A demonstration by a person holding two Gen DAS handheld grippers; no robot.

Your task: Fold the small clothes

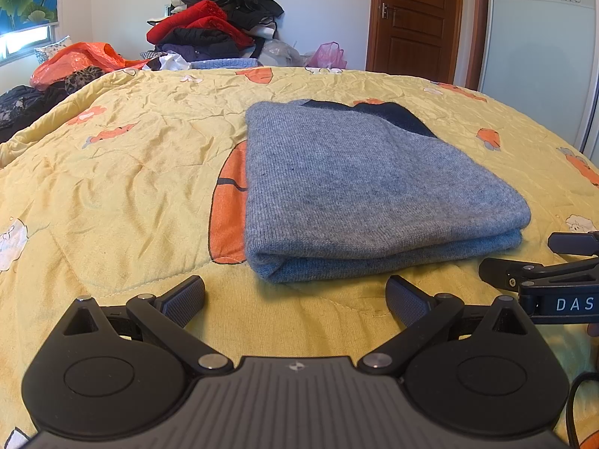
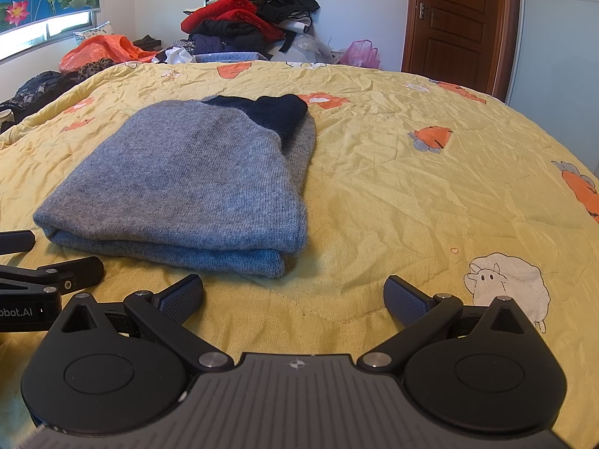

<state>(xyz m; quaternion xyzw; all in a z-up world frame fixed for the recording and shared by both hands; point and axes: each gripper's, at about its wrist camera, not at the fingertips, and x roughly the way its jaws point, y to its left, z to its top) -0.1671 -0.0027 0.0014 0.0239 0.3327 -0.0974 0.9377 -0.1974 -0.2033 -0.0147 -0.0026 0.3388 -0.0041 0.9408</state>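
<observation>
Yellow quilt (image 1: 123, 172) spreads beneath both claws. Left gripper (image 1: 295, 301) gapes wide, empty, just short of the folded grey sweater (image 1: 359, 187); right gripper (image 2: 294, 299) likewise gapes, sweater to its left. Only the right view shows the sheep print (image 2: 513, 284). Clothes pile (image 1: 217, 18) behind is jumbled.

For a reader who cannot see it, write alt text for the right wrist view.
A folded grey sweater with a dark navy part at its far end lies on a yellow quilt. The right gripper, jaws open, sits short of it, the left gripper beside it; clothes pile behind.
</observation>
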